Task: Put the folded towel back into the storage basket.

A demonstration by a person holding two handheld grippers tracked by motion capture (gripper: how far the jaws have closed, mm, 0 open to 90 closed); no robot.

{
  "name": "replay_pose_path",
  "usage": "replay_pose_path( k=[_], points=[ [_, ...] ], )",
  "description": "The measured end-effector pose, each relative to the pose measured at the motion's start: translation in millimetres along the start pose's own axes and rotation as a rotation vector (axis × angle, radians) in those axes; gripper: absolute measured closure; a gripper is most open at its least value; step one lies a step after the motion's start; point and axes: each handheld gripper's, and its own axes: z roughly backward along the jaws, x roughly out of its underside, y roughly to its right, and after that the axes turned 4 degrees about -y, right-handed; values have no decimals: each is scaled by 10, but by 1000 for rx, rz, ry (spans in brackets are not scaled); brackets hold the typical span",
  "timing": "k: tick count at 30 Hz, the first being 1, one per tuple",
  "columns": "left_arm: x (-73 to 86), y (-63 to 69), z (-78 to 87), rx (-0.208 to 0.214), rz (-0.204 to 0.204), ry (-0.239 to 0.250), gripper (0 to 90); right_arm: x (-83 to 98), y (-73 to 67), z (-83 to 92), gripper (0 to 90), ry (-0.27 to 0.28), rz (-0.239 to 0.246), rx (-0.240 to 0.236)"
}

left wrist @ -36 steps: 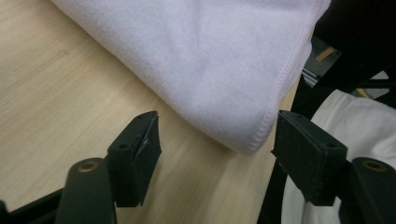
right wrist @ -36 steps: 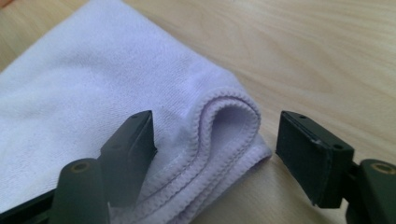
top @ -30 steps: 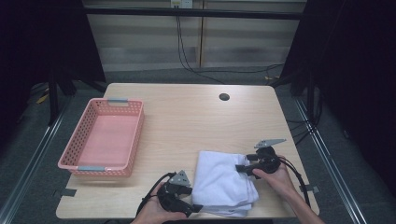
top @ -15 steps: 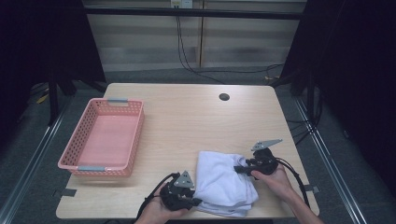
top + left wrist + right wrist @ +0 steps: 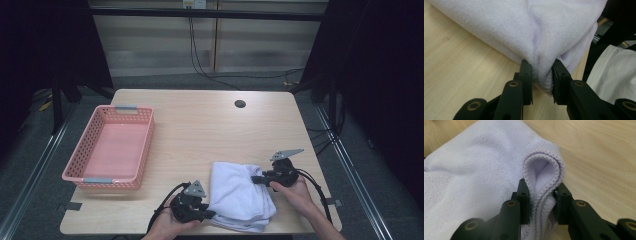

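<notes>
The left gripper (image 5: 541,75) rises from six o'clock, its two black jaws having just been closing, and they now pinch a bunched fold of the white towel (image 5: 524,27) between them. The cloth fills the frame from ten o'clock across to two o'clock, its stitched hem curving down at three o'clock. The pale wooden table (image 5: 456,75) lies bare at eight o'clock. A white sleeve (image 5: 611,75) shows at four o'clock.

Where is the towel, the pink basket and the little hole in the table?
towel (image 5: 239,195), high view, middle of its top.
pink basket (image 5: 88,140), high view, left rim.
hole (image 5: 240,104), high view, its centre.
</notes>
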Motion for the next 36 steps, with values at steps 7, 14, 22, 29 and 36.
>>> replay_pose_path(
  k=[7,14,22,29,36],
  points=[
    [-11,-21,88,29,-3,28,740,-69,-2,29,722,8,-4,-16],
    [-63,-83,209,0,14,27,746,-178,17,69,728,32,-10,-42],
    [-139,-142,375,-10,31,64,753,-349,19,174,731,83,-1,-60],
    [-260,-248,610,-16,40,109,753,-607,48,202,732,114,-7,-89],
    [-307,-310,762,-38,40,125,753,-856,35,229,732,125,8,-99]
  ],
)
